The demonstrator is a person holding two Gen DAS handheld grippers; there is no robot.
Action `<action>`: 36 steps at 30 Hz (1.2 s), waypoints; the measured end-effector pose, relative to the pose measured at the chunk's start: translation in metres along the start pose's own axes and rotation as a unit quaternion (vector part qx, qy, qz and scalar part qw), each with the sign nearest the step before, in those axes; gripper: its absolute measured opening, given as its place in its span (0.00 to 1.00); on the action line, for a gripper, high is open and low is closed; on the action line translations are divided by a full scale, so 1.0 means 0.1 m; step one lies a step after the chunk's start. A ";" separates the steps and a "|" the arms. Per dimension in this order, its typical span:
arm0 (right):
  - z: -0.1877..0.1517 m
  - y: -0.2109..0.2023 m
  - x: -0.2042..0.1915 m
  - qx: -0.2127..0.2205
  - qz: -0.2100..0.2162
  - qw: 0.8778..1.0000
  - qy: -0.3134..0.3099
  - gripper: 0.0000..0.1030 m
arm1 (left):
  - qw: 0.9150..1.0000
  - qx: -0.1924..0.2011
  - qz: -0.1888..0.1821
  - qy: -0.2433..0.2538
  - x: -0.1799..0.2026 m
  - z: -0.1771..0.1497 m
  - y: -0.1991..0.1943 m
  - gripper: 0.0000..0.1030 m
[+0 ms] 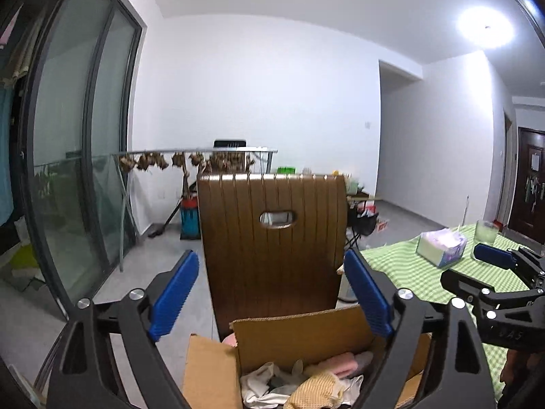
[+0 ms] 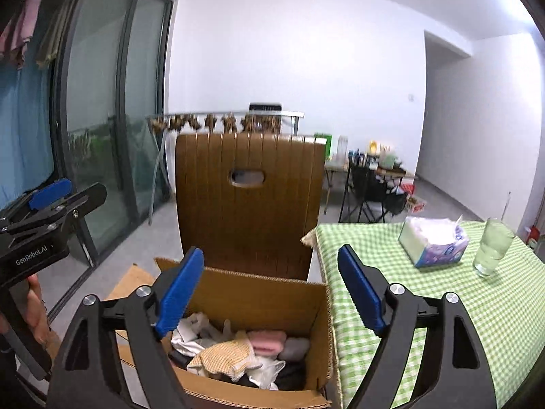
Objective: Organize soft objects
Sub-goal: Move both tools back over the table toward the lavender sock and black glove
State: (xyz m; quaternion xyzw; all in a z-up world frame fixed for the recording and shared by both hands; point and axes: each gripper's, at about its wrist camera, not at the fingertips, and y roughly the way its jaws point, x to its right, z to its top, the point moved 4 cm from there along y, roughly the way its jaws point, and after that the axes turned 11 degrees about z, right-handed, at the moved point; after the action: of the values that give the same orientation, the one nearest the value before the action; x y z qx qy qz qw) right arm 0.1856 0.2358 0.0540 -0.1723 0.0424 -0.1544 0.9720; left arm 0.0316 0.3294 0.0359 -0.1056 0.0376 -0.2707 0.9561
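Lying heaped inside the cardboard box (image 2: 259,293), the soft cloths (image 2: 235,354) sit below both spread, empty grippers: left gripper (image 1: 272,293), right gripper (image 2: 272,289). Behind stands a wooden chair (image 2: 248,197); the checked table (image 2: 442,293) lies just beside.

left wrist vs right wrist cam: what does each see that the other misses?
Only left wrist: the lit ceiling lamp and the dark door at far right; the right gripper off to its right.
Only right wrist: clothes hanging at top left; the left gripper at its left, with a hand below it.
Both: the open cardboard box of soft items, a yellow checked cloth on top, the brown chair back, the green checked tablecloth carrying a tissue pack and a glass. Both grippers are open and empty.
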 end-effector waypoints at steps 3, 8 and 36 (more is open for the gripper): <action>-0.01 -0.16 0.05 0.025 -0.005 1.000 0.004 0.82 | 1.000 0.012 -0.004 0.001 0.05 0.00 -0.13 0.82; -0.07 -0.28 0.11 0.033 -0.011 0.999 0.010 0.83 | 1.000 0.019 -0.009 0.012 0.15 0.00 -0.30 0.84; -0.39 -1.50 0.86 0.046 -0.168 0.982 0.070 0.83 | 0.986 0.012 -0.162 0.031 1.19 0.07 -0.71 0.87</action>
State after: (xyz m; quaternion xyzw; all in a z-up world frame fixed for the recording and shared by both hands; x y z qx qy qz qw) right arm 0.2189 0.0626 0.0667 -0.1210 0.0737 -0.3287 0.9337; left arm 0.0977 0.2095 0.0568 -0.0904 0.0467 -0.4257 0.8991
